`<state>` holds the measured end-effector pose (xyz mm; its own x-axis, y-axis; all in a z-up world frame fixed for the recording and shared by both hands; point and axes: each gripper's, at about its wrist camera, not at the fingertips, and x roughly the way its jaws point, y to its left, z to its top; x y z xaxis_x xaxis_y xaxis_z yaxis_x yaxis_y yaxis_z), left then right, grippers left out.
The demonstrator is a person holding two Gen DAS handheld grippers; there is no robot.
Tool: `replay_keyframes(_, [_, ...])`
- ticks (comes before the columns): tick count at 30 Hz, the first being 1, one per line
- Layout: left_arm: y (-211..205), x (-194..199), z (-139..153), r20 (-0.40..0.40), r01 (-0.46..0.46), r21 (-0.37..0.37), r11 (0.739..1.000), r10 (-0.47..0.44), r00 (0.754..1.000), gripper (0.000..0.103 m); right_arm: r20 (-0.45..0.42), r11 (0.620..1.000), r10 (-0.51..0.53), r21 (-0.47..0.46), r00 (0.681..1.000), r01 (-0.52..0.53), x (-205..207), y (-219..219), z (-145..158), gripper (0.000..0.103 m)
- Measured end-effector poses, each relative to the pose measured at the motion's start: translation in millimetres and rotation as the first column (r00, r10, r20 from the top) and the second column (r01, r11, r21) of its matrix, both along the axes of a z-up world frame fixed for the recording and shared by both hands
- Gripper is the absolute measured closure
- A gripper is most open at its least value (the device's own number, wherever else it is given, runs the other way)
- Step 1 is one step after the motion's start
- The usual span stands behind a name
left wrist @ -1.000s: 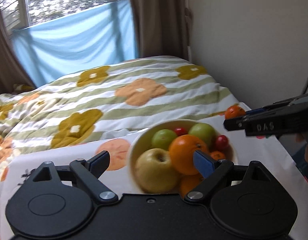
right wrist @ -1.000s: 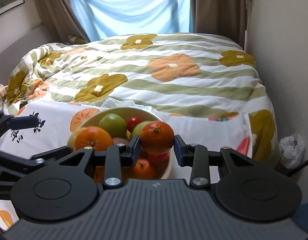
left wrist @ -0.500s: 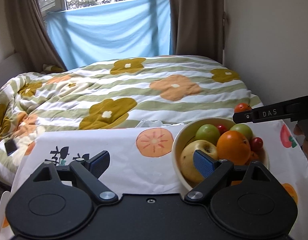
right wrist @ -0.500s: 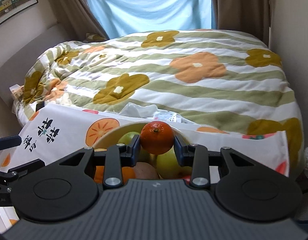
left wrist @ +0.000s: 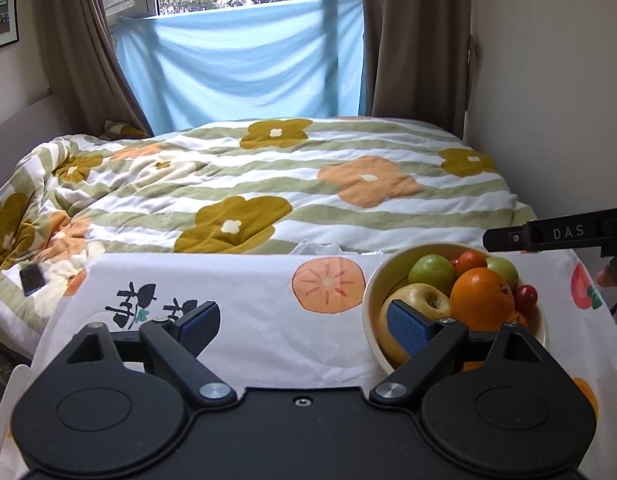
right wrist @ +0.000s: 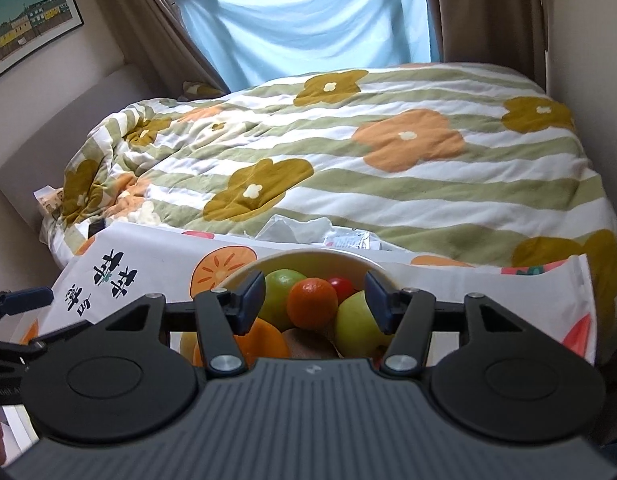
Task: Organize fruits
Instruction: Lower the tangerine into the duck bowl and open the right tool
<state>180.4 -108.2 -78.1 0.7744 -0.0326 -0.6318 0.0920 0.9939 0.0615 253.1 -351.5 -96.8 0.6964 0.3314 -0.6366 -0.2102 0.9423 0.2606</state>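
A cream bowl (left wrist: pixel 371 308) of fruit stands on the printed tablecloth (left wrist: pixel 248 300). It holds a yellow apple (left wrist: pixel 422 300), a large orange (left wrist: pixel 482 298), green apples (left wrist: pixel 432 272) and a cherry tomato (left wrist: pixel 526 298). My left gripper (left wrist: pixel 302 320) is open and empty, left of the bowl, its right finger in front of the yellow apple. My right gripper (right wrist: pixel 314 294) hangs over the bowl (right wrist: pixel 308 257) with its jaws opening. A small tangerine (right wrist: pixel 312 302) rests on the other fruit between the pads, touching neither. One right finger (left wrist: pixel 548 234) shows above the bowl in the left wrist view.
Behind the table lies a bed with a flowered, striped quilt (left wrist: pixel 308 184). A phone (left wrist: pixel 32 278) rests on its left edge, and crumpled wrappers (right wrist: pixel 304 230) lie just beyond the bowl. A wall (left wrist: pixel 548 80) closes the right side; curtains hang at the back.
The right jaws have spread and let go of the tangerine, which now sits in the bowl. The left gripper has shifted left, so the bowl stands further right in its view.
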Motion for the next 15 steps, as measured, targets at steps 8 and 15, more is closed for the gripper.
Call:
replay_keyframes(8, [19,-29,39,0.080,0.031,-0.029,0.999,-0.029,0.996,0.010,0.091,0.997,-0.032,-0.061,0.995,0.037,-51,22,48,0.033])
replay_keyframes(15, [46,-72,78,0.139,0.074,-0.048,0.996,-0.067,0.988,0.010,0.142,0.988,-0.090,-0.108,0.986,0.106,-125,55,94,0.033])
